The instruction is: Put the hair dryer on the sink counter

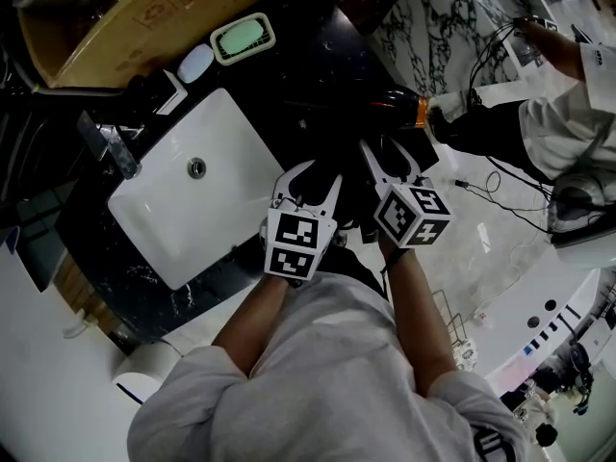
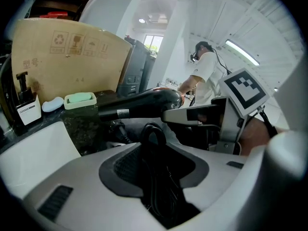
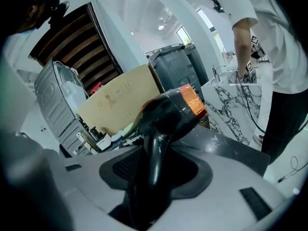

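Right gripper view, closest in: right claw (image 3: 149, 177) clamped tight on the black handle of the hair dryer (image 3: 171, 109), with the orange-ringed barrel up top.
Left gripper view, closest in: left claw (image 2: 156, 177) pinched on a bundled loop of black cord (image 2: 153, 137), so both claws are full.
Dryer position: over the dark counter (image 1: 322, 61), just right of the white sink (image 1: 164, 215). Touching or a shade above it, I can't tell.
How to play it: lower the barrel flat onto bare stone, clear of the basin edge. Settle the cord beside it before either claw lets go, so nothing drags the dryer off.
Only the head view gives: the whole basin, and how much counter lies free.
Only the left gripper view gives: the dryer side-on, roughly level.
Further back: soap dish (image 1: 243, 38), cardboard box (image 1: 125, 17), a bystander (image 3: 269, 57) by the marble.
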{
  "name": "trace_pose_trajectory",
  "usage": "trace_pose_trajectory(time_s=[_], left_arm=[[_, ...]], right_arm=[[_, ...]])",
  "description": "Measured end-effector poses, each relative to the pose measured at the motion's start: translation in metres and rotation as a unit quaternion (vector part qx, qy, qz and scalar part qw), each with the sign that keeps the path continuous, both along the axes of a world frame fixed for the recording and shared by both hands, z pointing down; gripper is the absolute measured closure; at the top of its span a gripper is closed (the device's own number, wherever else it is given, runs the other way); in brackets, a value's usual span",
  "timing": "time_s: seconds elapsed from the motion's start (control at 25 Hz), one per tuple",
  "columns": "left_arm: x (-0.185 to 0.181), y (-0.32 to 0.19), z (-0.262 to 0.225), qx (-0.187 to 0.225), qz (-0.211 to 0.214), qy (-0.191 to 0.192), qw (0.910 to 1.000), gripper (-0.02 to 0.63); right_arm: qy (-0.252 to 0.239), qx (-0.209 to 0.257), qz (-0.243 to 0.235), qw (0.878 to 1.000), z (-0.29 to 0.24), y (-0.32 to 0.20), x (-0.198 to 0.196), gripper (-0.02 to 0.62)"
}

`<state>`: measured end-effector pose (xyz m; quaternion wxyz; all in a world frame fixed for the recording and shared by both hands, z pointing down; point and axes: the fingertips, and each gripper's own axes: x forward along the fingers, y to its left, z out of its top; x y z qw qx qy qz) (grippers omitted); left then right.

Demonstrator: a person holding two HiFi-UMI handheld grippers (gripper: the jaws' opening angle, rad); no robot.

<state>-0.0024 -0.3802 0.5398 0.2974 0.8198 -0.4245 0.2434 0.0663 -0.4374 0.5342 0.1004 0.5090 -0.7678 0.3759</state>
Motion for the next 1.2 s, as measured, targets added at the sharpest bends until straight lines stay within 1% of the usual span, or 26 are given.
trace_pose_trajectory(time_s=[0.56,0.76,0.96,1.2], left_arm=[[-0.004,-0.005,0.009,-0.013,0.009,0.005,0.9999,0.443],[-0.005,-0.007,0.009,-0.011,0.009,0.005,0.9999,0.443],[-0.006,-0.008,0.011,-0.013,0.008,0.004,0.9999,0.443],[-0.007,-0.007,0.011,-0.015,0.008,0.004,0.9999,0.443]], right_arm=[[-0.001,-0.022,0.007,1.0,0.013,-0.003,-0.005,0.405],[-0.006,-0.027,0.011,1.0,0.017,-0.004,-0.004,0.405],[-0.012,-0.042,0.017,0.999,0.023,-0.004,-0.004,0.405],[-0.007,-0.057,0.019,0.998,0.03,-0.003,-0.003,0.405]])
